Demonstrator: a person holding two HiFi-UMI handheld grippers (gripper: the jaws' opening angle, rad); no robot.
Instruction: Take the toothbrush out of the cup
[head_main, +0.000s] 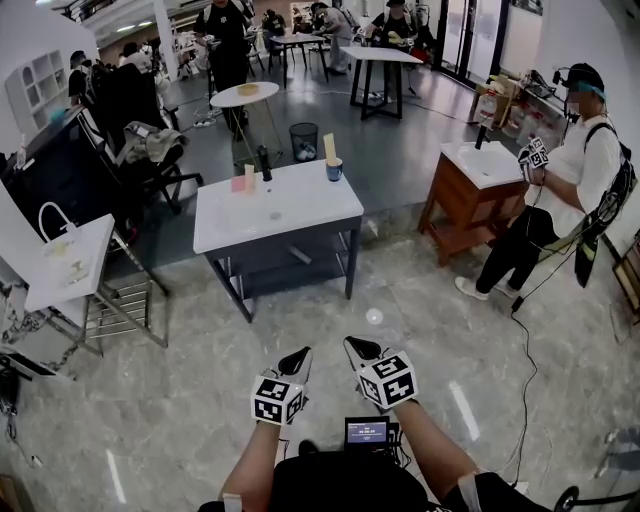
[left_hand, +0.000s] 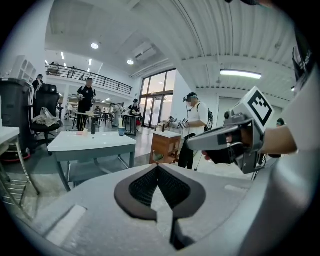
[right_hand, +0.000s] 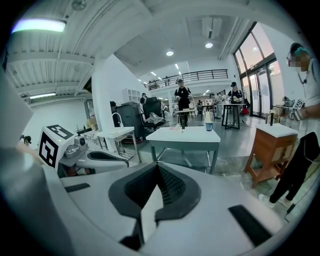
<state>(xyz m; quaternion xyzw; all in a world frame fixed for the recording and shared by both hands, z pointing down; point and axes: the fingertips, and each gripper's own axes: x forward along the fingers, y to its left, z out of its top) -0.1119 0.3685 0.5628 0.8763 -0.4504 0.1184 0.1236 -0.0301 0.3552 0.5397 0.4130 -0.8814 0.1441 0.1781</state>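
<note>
Both grippers are held low in front of the person, side by side and not touching, over the floor tiles (head_main: 170, 400).

Left gripper (head_main: 300, 357): jaws closed, dark pads meeting at the tips, nothing between them.

Right gripper (head_main: 355, 347): jaws likewise closed tip to tip, empty.

Both point forward and slightly downward toward the white table (head_main: 300, 218), which stands well apart from them.

A blue cup (head_main: 334, 171) sits upright near the table's far right corner. The toothbrush (head_main: 329, 148) stands in the cup as a pale upright shape rising above the rim (too small to make out head or bristles). It is not yet taken out.

Also on the table, toward the far left, are a dark bottle (head_main: 265, 163) and a pink item (head_main: 240, 183) just beside it, both apart from the cup.

Right of the table is a wooden cabinet (head_main: 455, 215) with a white top, and a person (head_main: 565, 175) stands at it.
</note>
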